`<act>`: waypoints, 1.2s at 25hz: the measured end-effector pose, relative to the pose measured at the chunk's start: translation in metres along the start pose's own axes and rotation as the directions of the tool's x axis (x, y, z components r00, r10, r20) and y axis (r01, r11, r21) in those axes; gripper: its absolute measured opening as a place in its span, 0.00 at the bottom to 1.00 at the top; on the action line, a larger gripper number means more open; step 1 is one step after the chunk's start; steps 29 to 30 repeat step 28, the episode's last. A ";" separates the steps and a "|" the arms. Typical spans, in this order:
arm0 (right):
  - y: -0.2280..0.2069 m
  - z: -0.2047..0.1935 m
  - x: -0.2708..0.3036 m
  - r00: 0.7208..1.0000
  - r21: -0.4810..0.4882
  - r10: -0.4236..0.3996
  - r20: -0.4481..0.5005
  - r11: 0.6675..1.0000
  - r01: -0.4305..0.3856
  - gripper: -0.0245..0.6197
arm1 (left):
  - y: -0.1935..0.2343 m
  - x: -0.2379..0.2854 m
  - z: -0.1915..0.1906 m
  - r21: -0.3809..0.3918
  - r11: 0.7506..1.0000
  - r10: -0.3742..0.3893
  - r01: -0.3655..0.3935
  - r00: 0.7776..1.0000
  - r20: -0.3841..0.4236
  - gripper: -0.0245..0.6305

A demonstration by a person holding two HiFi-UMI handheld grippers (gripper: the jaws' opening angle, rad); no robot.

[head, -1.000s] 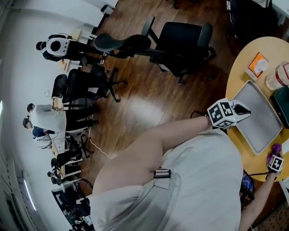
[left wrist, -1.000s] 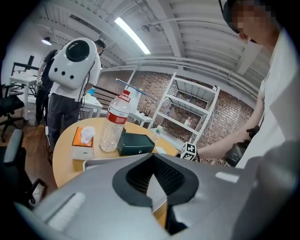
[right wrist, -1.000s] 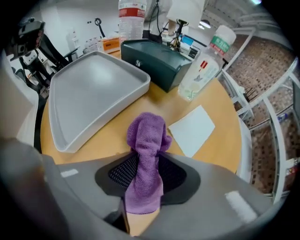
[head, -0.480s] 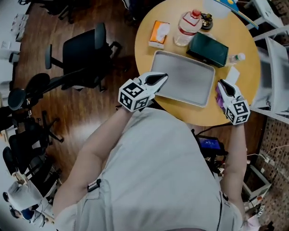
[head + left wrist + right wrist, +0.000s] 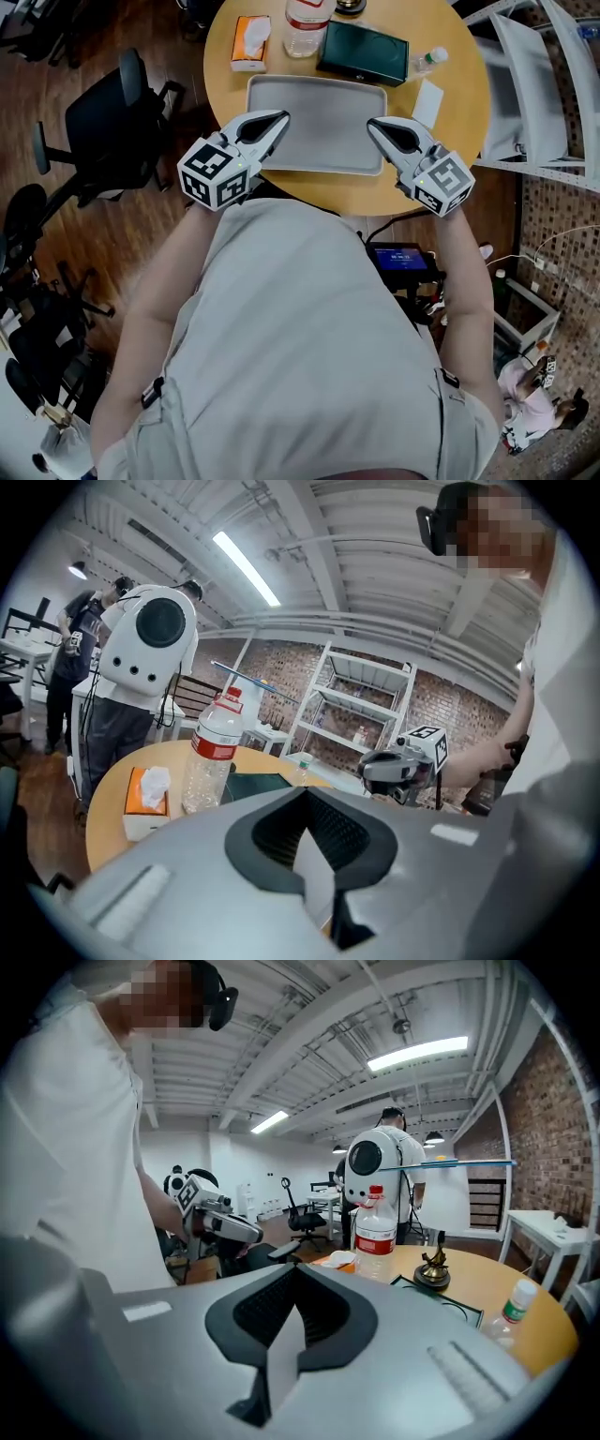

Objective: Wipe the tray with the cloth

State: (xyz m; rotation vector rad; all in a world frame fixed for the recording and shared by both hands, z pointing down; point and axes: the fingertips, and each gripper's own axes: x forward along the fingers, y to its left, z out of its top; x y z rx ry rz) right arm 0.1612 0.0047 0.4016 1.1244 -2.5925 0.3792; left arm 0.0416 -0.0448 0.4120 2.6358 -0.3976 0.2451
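Hovering, left gripper [image 5: 278,119] and just-closed right gripper [image 5: 375,126] clench empty jaws; bottle [image 5: 211,757] label illegible.

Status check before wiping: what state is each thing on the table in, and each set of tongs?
Tray: flat on the table, empty.
Left tongs: shut, empty.
Right tongs: shut, empty.
Water bottle: upright, capped.
Tissue box: tissue sticking out.
Small bottle: upright, capped.
Cloth: not in view.
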 end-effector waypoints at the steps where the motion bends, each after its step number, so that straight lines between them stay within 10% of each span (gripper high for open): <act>1: 0.003 -0.002 -0.002 1.000 -0.002 0.000 0.002 1.000 0.000 0.04 | -0.003 0.000 -0.001 0.003 1.000 -0.002 0.002 1.000 -0.001 0.04; 30: 0.012 0.019 -0.019 0.999 -0.024 -0.035 0.035 0.999 0.036 0.04 | -0.027 -0.007 0.020 0.039 0.999 -0.008 0.008 1.000 0.000 0.04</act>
